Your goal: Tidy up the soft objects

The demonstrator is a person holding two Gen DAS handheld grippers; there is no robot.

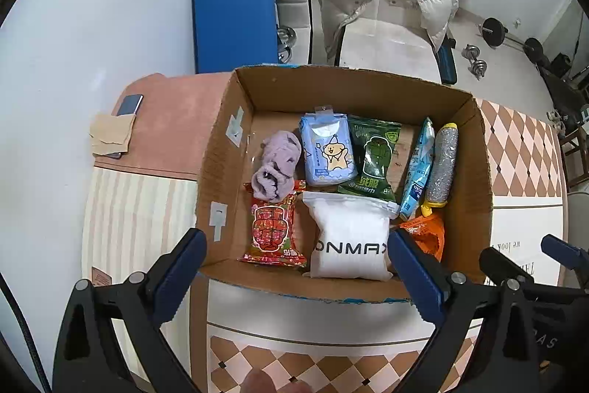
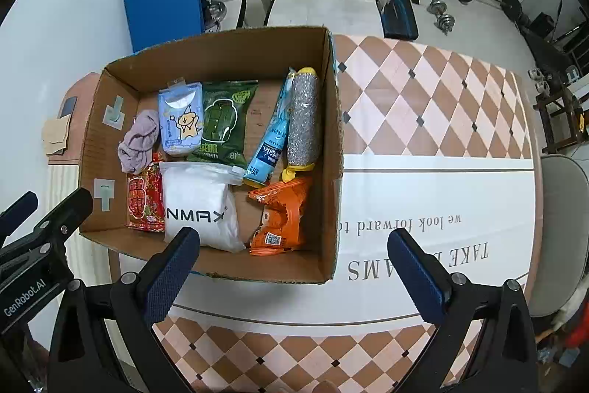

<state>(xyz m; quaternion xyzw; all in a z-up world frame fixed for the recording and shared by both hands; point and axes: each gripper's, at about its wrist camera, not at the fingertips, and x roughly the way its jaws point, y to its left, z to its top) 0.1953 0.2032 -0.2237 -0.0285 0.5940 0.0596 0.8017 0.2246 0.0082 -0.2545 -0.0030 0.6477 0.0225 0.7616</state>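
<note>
Both pairs of fingers are spread wide and hold nothing. The left gripper (image 1: 296,267) hovers above the near edge of the cardboard box (image 1: 482,172), over the white pouch (image 1: 349,238) and the red packet (image 1: 274,231). The right gripper (image 2: 294,267) hangs over the box's near right corner and the bench (image 2: 441,179). Also in the box are a purple cloth (image 1: 276,166), blue pack (image 1: 327,150), green pack (image 1: 375,157), a glittery roll (image 1: 443,164) and an orange packet (image 2: 279,216), possibly crumpled.
</note>
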